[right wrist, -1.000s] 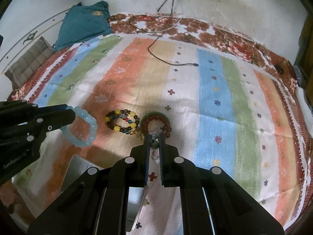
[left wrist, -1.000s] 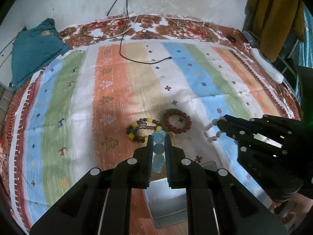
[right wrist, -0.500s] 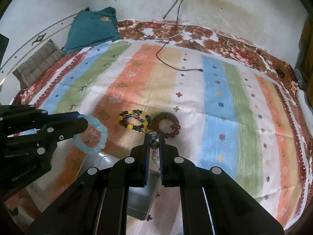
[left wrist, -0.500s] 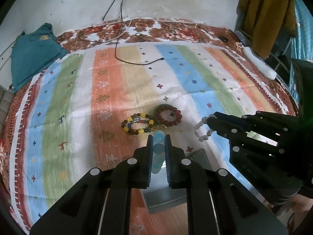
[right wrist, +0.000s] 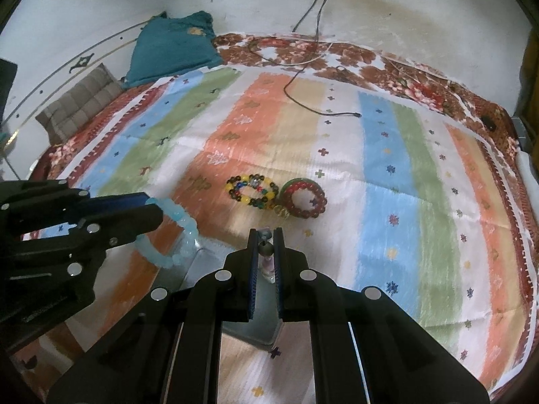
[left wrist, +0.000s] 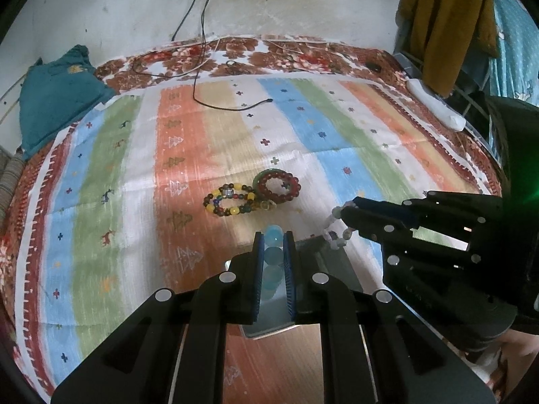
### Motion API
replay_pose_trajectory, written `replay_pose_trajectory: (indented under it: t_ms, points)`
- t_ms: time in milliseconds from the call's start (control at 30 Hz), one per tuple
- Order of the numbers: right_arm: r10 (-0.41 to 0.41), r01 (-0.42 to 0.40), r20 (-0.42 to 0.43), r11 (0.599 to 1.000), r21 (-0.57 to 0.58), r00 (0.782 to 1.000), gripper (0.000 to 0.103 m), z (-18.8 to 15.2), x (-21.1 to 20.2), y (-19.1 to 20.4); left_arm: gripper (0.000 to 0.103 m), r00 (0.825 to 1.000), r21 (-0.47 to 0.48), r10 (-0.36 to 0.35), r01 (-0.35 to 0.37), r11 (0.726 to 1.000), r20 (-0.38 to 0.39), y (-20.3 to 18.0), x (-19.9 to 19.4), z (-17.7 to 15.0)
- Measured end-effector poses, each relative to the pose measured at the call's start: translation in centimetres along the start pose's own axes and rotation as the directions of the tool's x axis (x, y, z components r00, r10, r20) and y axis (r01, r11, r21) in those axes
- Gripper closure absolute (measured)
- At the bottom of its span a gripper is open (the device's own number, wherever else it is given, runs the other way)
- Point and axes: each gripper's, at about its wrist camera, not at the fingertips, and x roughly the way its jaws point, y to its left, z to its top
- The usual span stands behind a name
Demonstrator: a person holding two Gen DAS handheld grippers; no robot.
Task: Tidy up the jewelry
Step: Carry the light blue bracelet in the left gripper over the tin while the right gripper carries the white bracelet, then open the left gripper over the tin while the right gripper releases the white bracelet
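Observation:
My left gripper [left wrist: 273, 235] is shut on a light blue bead bracelet [left wrist: 273, 257], which hangs as a loop [right wrist: 182, 232] in the right wrist view. My right gripper [right wrist: 266, 234] is shut on a pale white-and-pink bead bracelet [right wrist: 267, 262]; its beads [left wrist: 333, 232] dangle from the fingertips in the left wrist view. Both hover over a grey metal box [left wrist: 323, 262] near the bed's front edge. On the striped blanket beyond lie a multicoloured bead bracelet [left wrist: 229, 200], a dark red bead bracelet [left wrist: 281, 187] and a green bangle [left wrist: 261, 176] beneath it.
A black cable [left wrist: 215, 104] trails over the blanket from a wall socket. A teal pillow [left wrist: 57, 94] sits at the back left. A white power strip [left wrist: 438, 107] and a chair with a mustard garment [left wrist: 444, 23] stand to the right.
Both grippers have drawn back from the bracelets on the blanket, carrying their bracelets. The grey box under them shows more, and the wall socket has come into view.

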Motion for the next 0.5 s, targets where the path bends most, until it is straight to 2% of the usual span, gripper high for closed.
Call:
replay_pose_trajectory:
  t_ms: [500]
  points:
    - [0.026, -0.026, -0.014, 0.999, 0.029, 1.0, 0.093, -1.7, -0.5, 0.3, 0.092, 1.0, -0.004, -0.005, 0.005, 1.0, 0.02, -0.2, -1.1, -1.2]
